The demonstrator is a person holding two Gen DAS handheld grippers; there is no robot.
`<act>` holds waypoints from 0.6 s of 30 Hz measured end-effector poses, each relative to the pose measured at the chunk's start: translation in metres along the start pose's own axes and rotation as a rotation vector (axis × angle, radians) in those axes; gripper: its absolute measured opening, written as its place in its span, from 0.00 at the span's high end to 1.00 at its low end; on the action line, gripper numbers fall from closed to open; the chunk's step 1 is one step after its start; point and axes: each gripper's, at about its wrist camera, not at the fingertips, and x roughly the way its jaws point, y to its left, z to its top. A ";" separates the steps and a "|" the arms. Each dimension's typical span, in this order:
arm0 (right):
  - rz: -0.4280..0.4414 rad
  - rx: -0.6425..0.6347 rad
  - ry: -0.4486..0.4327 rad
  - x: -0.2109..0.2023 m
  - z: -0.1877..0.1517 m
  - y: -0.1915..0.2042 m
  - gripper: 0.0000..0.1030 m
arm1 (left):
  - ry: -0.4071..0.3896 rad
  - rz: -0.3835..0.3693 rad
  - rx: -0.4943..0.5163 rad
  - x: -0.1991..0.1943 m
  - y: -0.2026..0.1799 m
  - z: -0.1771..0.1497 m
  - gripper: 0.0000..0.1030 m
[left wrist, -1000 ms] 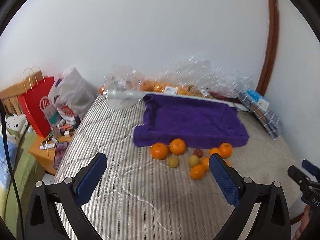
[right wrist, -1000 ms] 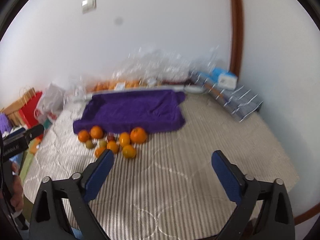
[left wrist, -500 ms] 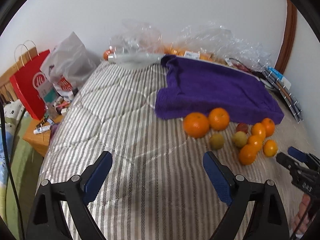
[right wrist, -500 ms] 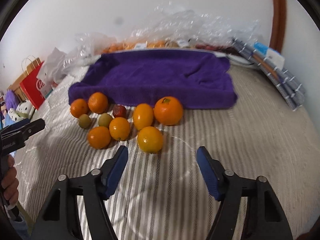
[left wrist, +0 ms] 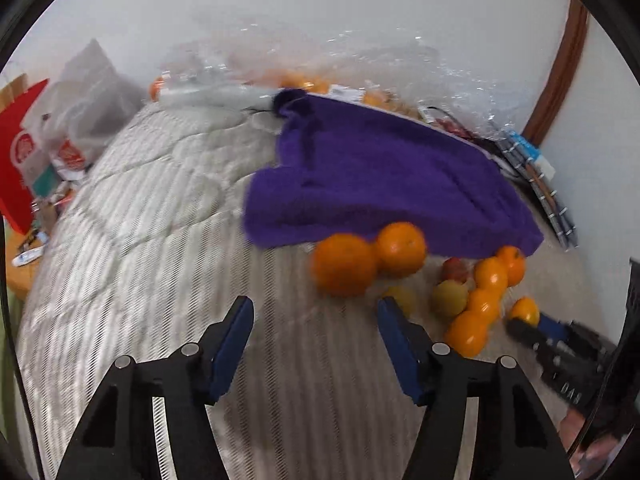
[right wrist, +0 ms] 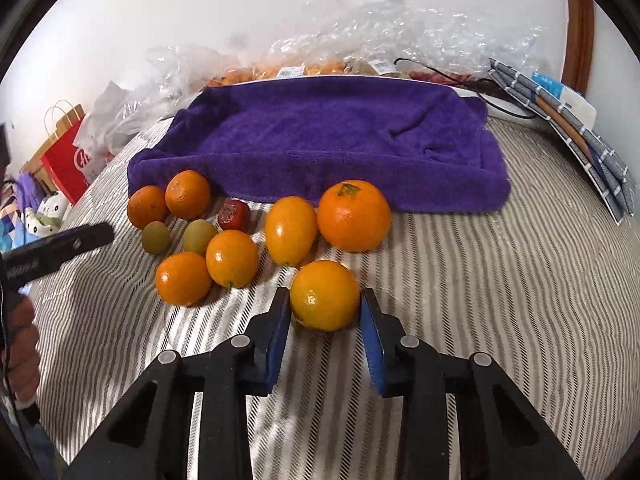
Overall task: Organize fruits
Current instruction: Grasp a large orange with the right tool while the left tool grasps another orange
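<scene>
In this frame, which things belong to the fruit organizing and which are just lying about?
Job:
- nearest orange, between the open right hand-held gripper fingers
- other loose fruit: big orange, red fruit, green fruit
- purple towel
- left hand-held gripper, open and empty

Lying about:
- red paper bag
- clear plastic bags
- folded grey rack

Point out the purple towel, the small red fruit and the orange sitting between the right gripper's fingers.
purple towel [right wrist: 320, 140]: right wrist view, middle of its flat top.
small red fruit [right wrist: 234, 215]: right wrist view, centre of its wrinkled skin.
orange between the fingers [right wrist: 324, 295]: right wrist view, centre of its front face.
</scene>
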 end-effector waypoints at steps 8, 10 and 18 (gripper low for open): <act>-0.053 -0.004 -0.035 -0.024 -0.012 -0.026 0.67 | 0.014 0.019 -0.009 0.031 -0.014 0.011 0.45; -0.058 0.005 -0.041 -0.028 -0.015 -0.032 0.67 | 0.026 0.008 -0.017 0.037 -0.013 0.013 0.50; -0.068 0.041 -0.029 -0.031 -0.021 -0.043 0.67 | 0.031 -0.028 -0.019 0.039 -0.014 0.014 0.62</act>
